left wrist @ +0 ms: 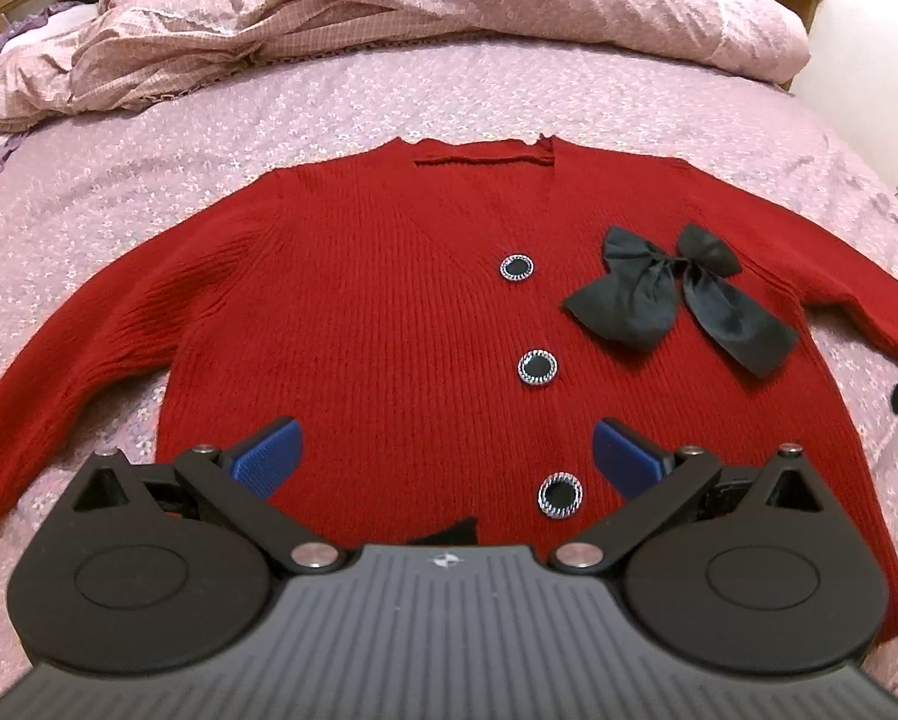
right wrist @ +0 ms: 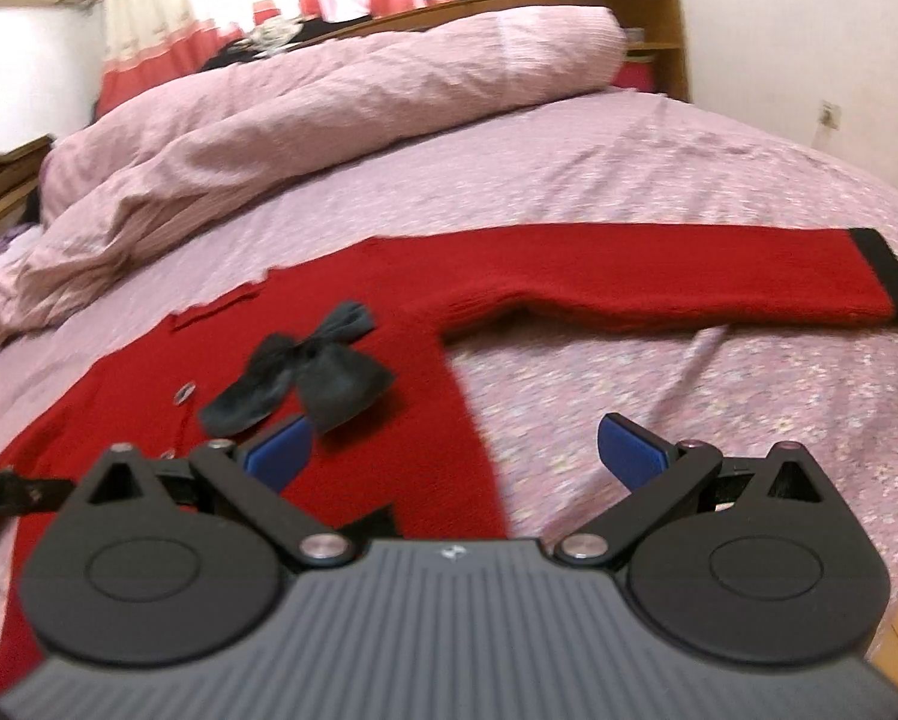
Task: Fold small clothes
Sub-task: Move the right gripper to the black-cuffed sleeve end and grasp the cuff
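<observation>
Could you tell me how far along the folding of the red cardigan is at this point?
Done: the red cardigan lies spread flat, front up and buttoned, on the bedsheet, its sleeve stretched straight out. In hand: nothing; the left gripper and right gripper hover open above it. Left: every fold, sleeves and body alike.

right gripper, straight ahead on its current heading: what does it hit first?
Probably the bedsheet. The open right gripper straddles the red cardigan side edge, one finger over knit, the other over sheet. Further along lies the outstretched sleeve. Depth is hard to judge here.
</observation>
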A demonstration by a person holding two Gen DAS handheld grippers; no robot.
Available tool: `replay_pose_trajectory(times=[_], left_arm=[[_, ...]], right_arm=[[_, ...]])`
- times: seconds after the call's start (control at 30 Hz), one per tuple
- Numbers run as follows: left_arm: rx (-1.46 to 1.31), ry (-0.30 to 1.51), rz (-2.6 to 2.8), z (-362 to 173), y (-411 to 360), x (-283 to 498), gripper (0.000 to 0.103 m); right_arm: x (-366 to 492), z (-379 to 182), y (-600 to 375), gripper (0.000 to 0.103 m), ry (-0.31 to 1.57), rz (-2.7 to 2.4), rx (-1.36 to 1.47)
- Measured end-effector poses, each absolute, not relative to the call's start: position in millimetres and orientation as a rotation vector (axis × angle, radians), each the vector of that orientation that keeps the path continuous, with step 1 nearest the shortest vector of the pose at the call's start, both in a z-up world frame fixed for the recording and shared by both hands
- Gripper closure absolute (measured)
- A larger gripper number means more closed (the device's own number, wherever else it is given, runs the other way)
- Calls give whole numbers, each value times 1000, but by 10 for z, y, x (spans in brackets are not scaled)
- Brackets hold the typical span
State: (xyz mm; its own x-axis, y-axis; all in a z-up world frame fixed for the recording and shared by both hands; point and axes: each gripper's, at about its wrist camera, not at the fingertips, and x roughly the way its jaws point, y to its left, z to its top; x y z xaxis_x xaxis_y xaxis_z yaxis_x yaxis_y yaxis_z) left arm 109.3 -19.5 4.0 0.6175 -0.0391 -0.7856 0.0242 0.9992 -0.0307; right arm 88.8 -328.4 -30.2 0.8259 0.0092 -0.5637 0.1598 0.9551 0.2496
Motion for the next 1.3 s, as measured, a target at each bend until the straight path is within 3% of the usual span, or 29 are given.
replay_pose_trajectory(times=[0.67, 1.3], left_arm=[[-40, 977, 4, -255, -538, 1867, 0], [20, 1057, 18, -681, -711, 2075, 0]], right_arm=[[1408, -599, -4709, 0, 592, -403, 514], [1709, -935, -5139, 0, 528, -471, 584]])
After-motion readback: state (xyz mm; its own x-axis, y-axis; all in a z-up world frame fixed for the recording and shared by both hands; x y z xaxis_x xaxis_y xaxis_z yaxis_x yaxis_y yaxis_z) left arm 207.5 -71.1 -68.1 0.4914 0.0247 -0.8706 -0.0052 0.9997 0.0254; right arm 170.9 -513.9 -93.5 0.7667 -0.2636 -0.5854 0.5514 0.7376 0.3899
